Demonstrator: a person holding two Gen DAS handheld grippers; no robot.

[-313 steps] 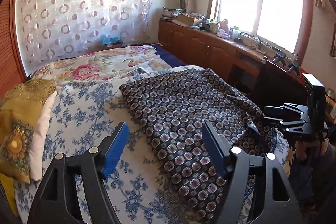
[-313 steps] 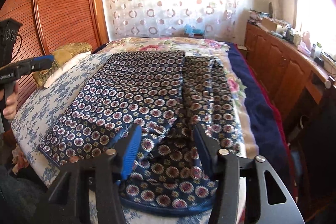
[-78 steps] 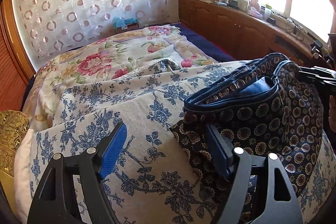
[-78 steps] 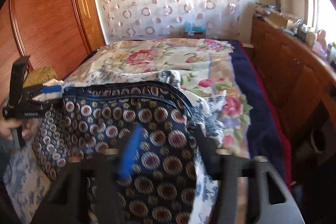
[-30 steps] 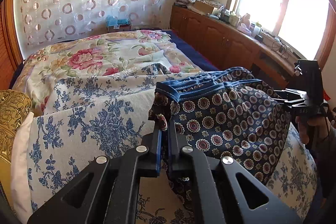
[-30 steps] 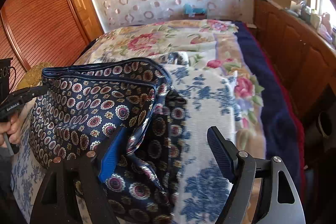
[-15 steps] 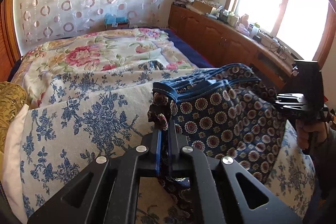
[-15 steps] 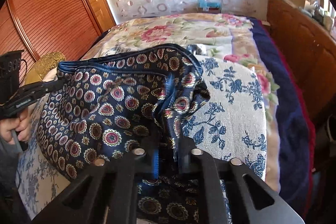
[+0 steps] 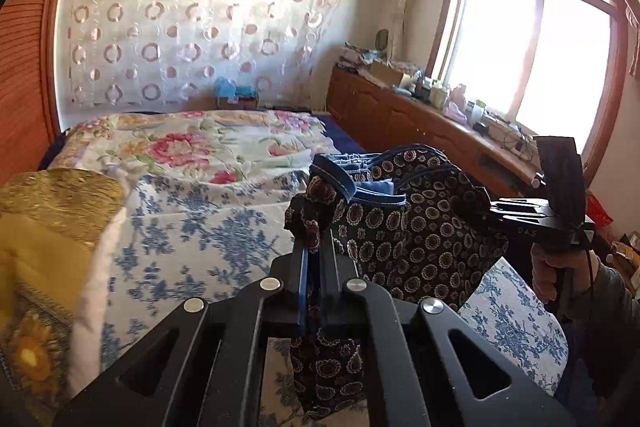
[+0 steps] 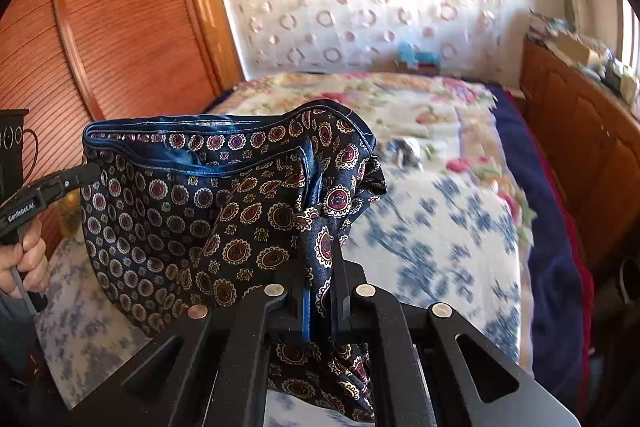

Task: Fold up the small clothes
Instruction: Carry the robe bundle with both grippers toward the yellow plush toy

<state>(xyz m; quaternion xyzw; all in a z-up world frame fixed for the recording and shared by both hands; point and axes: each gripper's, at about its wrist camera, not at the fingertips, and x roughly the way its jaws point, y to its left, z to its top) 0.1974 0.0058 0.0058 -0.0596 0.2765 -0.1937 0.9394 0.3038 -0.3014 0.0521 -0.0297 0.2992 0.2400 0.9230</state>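
A dark navy garment with round medallion print and blue waistband (image 9: 420, 227) hangs in the air between my two grippers above the bed. My left gripper (image 9: 314, 227) is shut on one end of its waistband. My right gripper (image 10: 320, 251) is shut on the other end, and the cloth (image 10: 192, 203) sags between them. In the right wrist view the left gripper (image 10: 86, 173) shows at the far left, held by a hand. In the left wrist view the right gripper (image 9: 500, 213) shows at the right, also hand-held.
The bed below has a blue-flowered white cover (image 9: 192, 247) and a pink-flowered quilt (image 9: 192, 143) further back. A gold cushion (image 9: 44, 227) lies at the left. A wooden cabinet with clutter (image 9: 420, 115) runs under the window. A wooden wardrobe (image 10: 120, 27) stands left.
Both grippers have lifted the garment off the bed and it now hangs between them. Half a second ago it still draped on the cover; both views have tilted upward.
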